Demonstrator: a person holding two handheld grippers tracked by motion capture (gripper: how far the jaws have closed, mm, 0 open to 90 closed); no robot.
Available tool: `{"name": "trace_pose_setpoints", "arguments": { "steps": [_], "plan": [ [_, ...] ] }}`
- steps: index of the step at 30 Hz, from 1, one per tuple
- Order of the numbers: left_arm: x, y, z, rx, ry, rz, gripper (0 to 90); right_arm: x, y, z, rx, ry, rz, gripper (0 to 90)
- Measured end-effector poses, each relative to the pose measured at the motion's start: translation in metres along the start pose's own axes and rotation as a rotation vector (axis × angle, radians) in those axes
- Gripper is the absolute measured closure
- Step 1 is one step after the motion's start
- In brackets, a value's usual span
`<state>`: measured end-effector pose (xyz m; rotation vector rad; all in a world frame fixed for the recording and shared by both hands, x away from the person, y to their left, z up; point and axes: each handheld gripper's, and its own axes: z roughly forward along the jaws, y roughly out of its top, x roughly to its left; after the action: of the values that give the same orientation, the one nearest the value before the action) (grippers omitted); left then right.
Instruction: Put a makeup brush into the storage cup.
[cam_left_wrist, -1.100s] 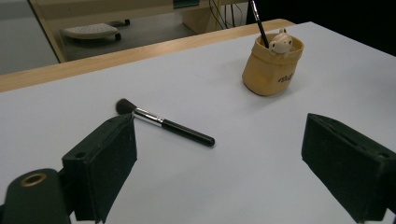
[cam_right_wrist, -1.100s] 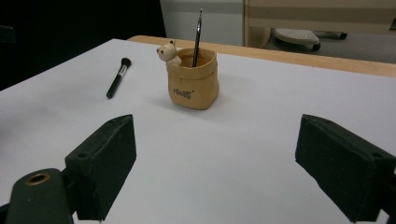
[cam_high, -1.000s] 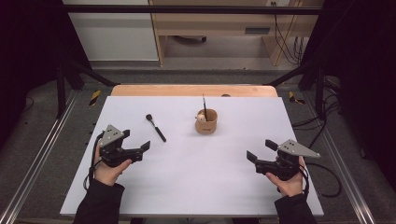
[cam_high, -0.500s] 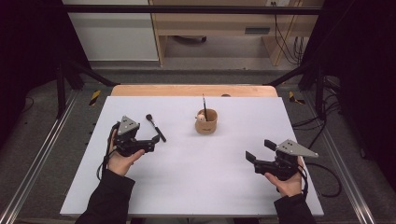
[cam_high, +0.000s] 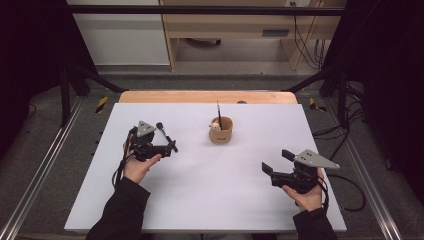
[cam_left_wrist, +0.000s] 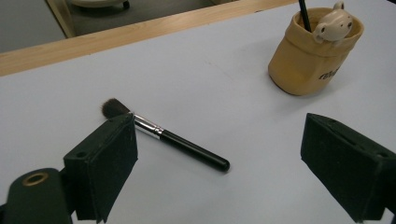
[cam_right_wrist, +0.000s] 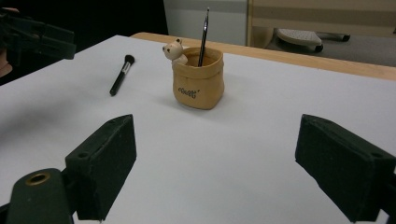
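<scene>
A black makeup brush (cam_left_wrist: 177, 142) with a silver ferrule lies flat on the white table (cam_high: 215, 190), left of centre. My left gripper (cam_high: 169, 141) hovers right over it, open; in the left gripper view the brush lies between and just ahead of the jaws, its bristles by the left jaw, untouched. A tan pot (cam_high: 221, 131) with a small bear figure on its rim stands at mid-table, and a thin dark brush (cam_right_wrist: 204, 32) stands upright in it. My right gripper (cam_high: 276, 161) rests near the front right, open and empty, pointing at the pot (cam_right_wrist: 198, 79).
A wooden strip (cam_high: 207, 96) runs along the table's far edge. Metal rails (cam_high: 37, 175) flank both sides and cables (cam_high: 345, 185) trail at the right. Wooden furniture (cam_high: 235, 25) stands on the floor beyond.
My left hand has moved forward and to the right, from the table's left side to the makeup brush. The right hand has stayed put.
</scene>
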<state>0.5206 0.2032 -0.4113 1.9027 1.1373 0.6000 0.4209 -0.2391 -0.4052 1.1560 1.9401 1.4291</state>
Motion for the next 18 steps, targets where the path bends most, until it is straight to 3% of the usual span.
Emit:
{"name": "trace_pose_setpoints", "arguments": {
  "steps": [5,12,18],
  "plan": [
    [0.003,0.000,0.009,0.015,0.007,-0.020,11.5,0.001,0.000,0.001,0.001,0.000,-0.002,13.1],
    [0.010,0.002,0.027,0.058,0.050,-0.058,13.5,0.001,0.000,0.000,-0.004,0.000,-0.002,13.3],
    [0.013,0.000,0.036,0.080,0.062,-0.069,15.8,0.000,0.000,0.000,-0.005,-0.004,-0.004,13.4]
  ]
}}
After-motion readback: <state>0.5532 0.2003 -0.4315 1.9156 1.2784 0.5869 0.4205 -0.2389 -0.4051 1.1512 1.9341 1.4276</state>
